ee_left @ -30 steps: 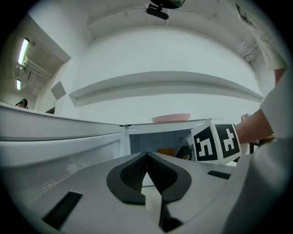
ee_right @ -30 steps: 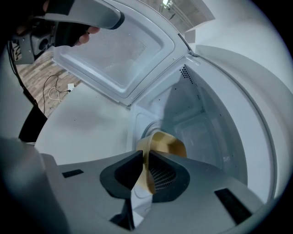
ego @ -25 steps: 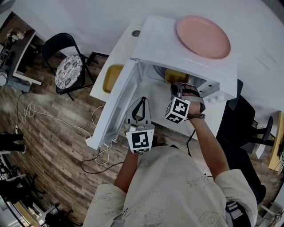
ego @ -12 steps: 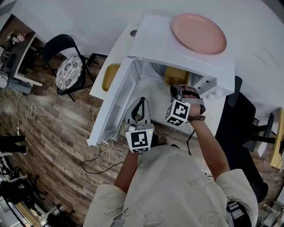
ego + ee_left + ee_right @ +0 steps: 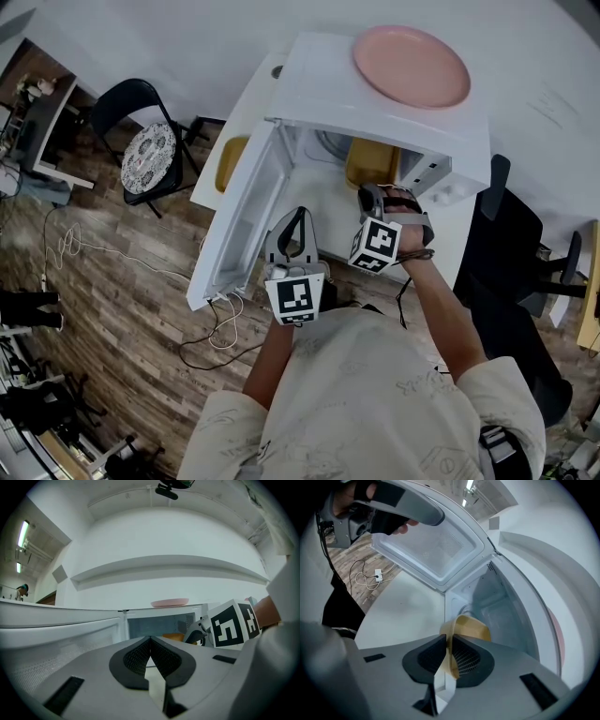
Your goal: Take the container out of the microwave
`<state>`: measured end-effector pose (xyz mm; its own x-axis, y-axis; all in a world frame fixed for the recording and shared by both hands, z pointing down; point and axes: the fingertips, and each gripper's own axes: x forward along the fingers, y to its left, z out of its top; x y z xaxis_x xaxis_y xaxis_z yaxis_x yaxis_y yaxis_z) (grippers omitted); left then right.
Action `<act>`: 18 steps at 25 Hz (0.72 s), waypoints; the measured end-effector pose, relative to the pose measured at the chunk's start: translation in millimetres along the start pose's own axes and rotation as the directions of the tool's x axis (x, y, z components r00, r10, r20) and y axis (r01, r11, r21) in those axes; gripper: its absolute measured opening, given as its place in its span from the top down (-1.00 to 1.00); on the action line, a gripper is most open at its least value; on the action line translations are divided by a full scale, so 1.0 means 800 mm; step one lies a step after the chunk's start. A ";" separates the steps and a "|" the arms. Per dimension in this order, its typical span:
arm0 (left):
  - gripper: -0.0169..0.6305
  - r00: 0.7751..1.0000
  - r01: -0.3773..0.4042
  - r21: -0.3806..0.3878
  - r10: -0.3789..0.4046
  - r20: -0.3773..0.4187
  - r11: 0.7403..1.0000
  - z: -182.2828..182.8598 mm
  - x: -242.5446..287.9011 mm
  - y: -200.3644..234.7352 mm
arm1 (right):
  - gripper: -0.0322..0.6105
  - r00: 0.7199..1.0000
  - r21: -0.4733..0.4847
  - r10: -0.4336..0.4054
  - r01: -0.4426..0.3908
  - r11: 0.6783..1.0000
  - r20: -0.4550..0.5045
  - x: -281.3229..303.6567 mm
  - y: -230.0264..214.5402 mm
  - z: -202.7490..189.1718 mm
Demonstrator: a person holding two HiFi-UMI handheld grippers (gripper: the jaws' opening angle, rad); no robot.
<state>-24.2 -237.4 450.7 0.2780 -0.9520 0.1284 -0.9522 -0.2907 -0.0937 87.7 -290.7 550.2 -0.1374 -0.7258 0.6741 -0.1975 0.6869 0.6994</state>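
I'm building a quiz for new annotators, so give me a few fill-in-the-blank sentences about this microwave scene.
The plate on top of the microwave is ____ in colour.
The right tool is shut on the rim of a ____ container.
The microwave door stands ____.
The left tool is shut and holds ____.
Missing words: pink; yellow; open; nothing.

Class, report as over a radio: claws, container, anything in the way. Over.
Right claw shut on yellow container rim. Left claw shut, empty. Container at microwave mouth, door open; nothing blocking.
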 end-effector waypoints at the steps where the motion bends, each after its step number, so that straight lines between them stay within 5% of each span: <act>1: 0.92 1.000 0.001 0.000 -0.001 0.000 1.000 0.000 -0.001 -0.001 | 0.72 1.000 0.001 0.000 0.000 1.000 0.002 -0.002 0.002 0.000; 18: 0.92 1.000 0.015 0.021 -0.015 -0.019 1.000 -0.004 -0.035 -0.028 | 0.72 0.999 0.015 0.013 -0.014 1.000 0.031 -0.038 0.044 -0.005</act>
<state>-11.4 -203.7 452.6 0.2896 -0.9456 0.1486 -0.9450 -0.3071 -0.1126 88.5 -244.5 555.4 -0.1696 -0.7173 0.6759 -0.2101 0.6963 0.6863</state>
